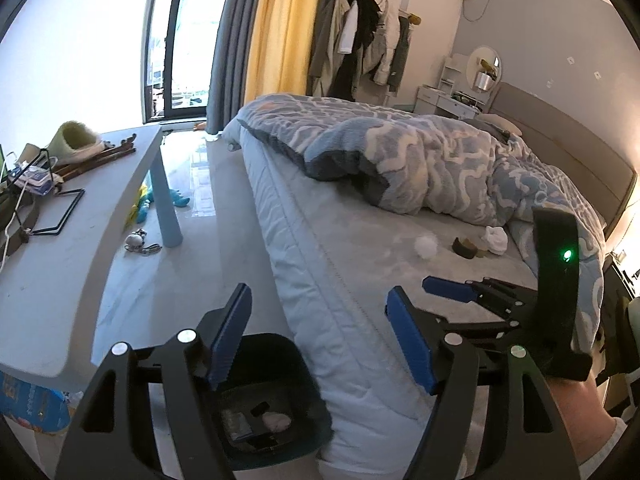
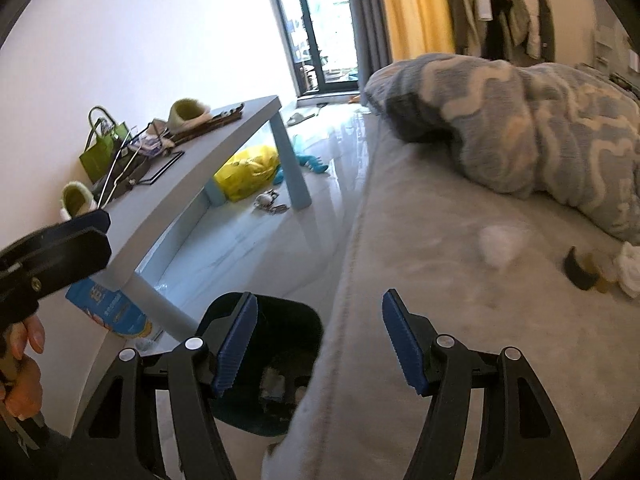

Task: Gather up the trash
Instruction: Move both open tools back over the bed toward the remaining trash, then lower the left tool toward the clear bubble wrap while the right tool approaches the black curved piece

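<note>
Daylight from the window point(image 1: 180, 40) glares; fisheye edges bend, right view blurred.

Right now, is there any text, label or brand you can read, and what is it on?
Nothing reads clearly.
Blue package under the table: print too blurred to read.
Blue-white item on the table: print too small.
Green bag: no legible text.

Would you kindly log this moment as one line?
left gripper open | right gripper open | bin beside bed | white wad, crumpled tissue on mattress
</note>
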`<state>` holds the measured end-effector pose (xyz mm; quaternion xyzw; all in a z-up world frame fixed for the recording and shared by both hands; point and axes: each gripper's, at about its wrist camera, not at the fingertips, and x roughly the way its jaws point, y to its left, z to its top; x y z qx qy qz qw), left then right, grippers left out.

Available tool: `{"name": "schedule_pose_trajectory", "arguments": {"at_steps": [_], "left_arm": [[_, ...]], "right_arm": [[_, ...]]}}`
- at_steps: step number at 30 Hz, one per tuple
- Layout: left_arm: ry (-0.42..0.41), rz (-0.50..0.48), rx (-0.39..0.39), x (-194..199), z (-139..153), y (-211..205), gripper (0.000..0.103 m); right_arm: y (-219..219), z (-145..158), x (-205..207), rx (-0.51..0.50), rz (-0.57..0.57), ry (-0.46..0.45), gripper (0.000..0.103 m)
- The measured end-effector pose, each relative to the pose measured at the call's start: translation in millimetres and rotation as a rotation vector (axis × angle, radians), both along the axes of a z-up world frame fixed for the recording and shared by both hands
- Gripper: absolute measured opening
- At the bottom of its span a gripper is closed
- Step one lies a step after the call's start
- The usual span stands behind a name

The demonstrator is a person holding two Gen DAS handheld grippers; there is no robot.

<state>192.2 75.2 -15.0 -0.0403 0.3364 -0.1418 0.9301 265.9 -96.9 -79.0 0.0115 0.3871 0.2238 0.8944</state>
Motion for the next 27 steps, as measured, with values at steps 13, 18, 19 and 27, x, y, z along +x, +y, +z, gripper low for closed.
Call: {"name": "schedule_pose_trajectory", "arguments": {"at_steps": [13,18,19,27], "left_arm": [[0.012,-0.063,-0.001,13,-5,-52,0.073],[0.001,-0.089,0.013,21,-6,-69,0.075],[0.002,-0.094,0.009,24,-6,-72,0.075],[0.006,-0.105,-0.005,44,-10,-87,0.076]], "right_arm": [[-62,9,2,-0.011,-0.085,-0.043,0.066],[-78,6,11,-0.026,-0.089,-0.043,0.066],[-82,6,14,-0.029,-0.092,-0.042,0.066],[-109,3,28,-0.056,-0.102,-0.045,0.066]]}}
